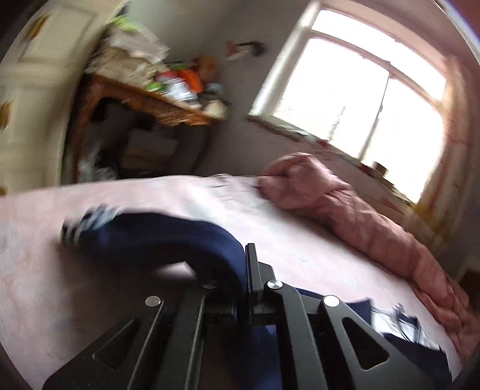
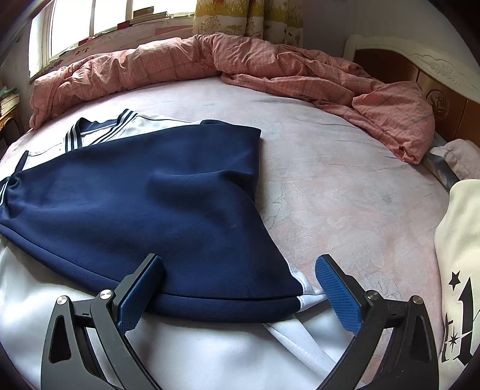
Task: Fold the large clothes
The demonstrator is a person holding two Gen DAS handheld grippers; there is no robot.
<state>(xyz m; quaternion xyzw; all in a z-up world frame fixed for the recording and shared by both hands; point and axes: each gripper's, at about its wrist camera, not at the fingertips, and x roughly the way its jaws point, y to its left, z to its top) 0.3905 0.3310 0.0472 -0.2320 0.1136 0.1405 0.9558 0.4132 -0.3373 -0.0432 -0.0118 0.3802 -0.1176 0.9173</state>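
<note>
A navy and white track jacket (image 2: 144, 192) lies on the pink bed sheet (image 2: 345, 186), its navy part folded over the white part, striped collar at the far left. My right gripper (image 2: 240, 288) is open, low over the jacket's near navy hem, the left finger touching the cloth. In the blurred left wrist view my left gripper (image 1: 247, 270) is shut on a navy sleeve (image 1: 168, 237) of the jacket, lifted above the sheet (image 1: 300, 240), with the striped cuff (image 1: 87, 222) hanging at the left.
A crumpled pink quilt (image 2: 240, 63) lies along the bed's far edge below the window (image 2: 90, 24). A cream garment with black print (image 2: 459, 270) lies at the right. A headboard (image 2: 420, 57) stands far right. A cluttered wooden table (image 1: 156, 102) stands beyond the bed.
</note>
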